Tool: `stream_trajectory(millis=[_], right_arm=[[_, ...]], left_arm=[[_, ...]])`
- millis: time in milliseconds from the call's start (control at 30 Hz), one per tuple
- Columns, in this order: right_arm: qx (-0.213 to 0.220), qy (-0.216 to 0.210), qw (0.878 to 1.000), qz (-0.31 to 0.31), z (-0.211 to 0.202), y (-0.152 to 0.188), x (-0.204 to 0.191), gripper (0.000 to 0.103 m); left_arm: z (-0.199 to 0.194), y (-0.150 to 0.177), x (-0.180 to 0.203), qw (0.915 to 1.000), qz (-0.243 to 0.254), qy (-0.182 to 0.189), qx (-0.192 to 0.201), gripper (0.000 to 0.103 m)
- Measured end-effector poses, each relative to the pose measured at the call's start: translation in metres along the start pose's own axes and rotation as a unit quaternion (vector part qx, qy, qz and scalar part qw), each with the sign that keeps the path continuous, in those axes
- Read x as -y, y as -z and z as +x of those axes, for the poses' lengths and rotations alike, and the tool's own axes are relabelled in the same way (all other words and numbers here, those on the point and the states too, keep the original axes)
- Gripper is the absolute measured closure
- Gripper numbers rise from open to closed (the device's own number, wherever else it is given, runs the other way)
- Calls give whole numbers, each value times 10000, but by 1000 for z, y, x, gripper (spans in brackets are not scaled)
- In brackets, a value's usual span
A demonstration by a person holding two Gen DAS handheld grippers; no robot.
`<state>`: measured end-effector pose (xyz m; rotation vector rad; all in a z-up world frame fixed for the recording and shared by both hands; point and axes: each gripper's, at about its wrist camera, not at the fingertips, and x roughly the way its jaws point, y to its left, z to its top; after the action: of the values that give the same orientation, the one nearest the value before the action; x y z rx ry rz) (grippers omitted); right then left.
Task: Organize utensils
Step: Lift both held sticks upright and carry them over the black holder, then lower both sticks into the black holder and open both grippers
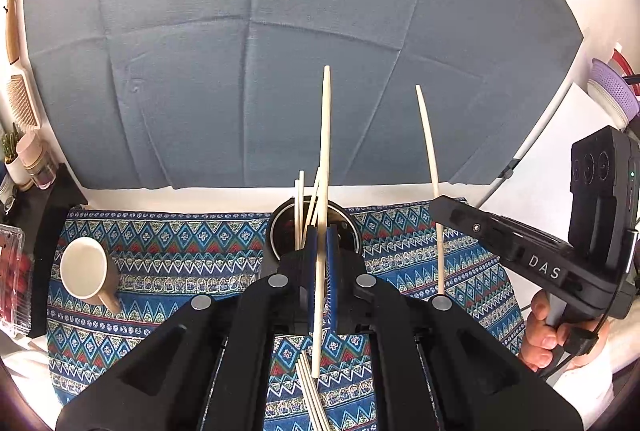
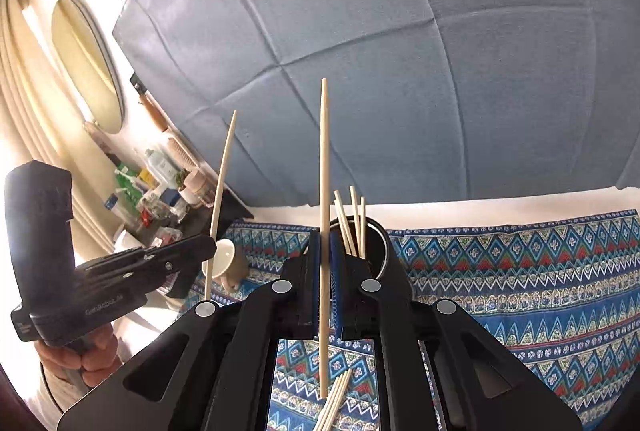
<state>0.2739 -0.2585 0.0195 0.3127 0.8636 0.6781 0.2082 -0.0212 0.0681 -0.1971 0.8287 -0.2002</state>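
My left gripper (image 1: pixel 319 243) is shut on a pale wooden chopstick (image 1: pixel 325 151) that stands upright between its blue pads. My right gripper (image 2: pixel 325 251) is shut on another upright chopstick (image 2: pixel 324 171). A dark cup (image 1: pixel 276 231) just beyond the left fingers holds several chopsticks; it also shows in the right wrist view (image 2: pixel 380 243). Loose chopsticks (image 1: pixel 310 391) lie on the patterned cloth below both grippers, also seen in the right wrist view (image 2: pixel 336 403). Each gripper shows in the other's view, the right (image 1: pixel 440 207) and the left (image 2: pixel 212 243), each with its stick.
A beige mug (image 1: pixel 86 273) lies on its side at the cloth's (image 1: pixel 180 251) left. A blue padded headboard (image 1: pixel 280 51) rises behind. Bottles and clutter (image 2: pixel 160 187) crowd a shelf at far left. A lilac colander (image 1: pixel 612 91) sits at far right.
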Motion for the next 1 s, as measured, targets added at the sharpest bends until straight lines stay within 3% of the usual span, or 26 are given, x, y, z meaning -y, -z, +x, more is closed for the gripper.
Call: stream_trajectory(millis=[233,467,733,933,1000], right_arm=[[189,-184,9997,-14,17,-7,8,98],[962,-649,9932,-41,21,-2,17,98],[1371,-725,9879,-47,44,-1,29,98],[1699,-415,9839,-372,65,9,29,98],[1713,-361,9836,-428,73,13,32,98]], left_arm=[[19,-13,0,9989,35,433,164,98],[35,-17,-7,9945,38,853,603,98],[58,-12,-23,9872,-140,955,1270,98],[82,-2,-30,9834,-202,706,1657,98],[81,5,-30,9768,-212,801,1976,98]])
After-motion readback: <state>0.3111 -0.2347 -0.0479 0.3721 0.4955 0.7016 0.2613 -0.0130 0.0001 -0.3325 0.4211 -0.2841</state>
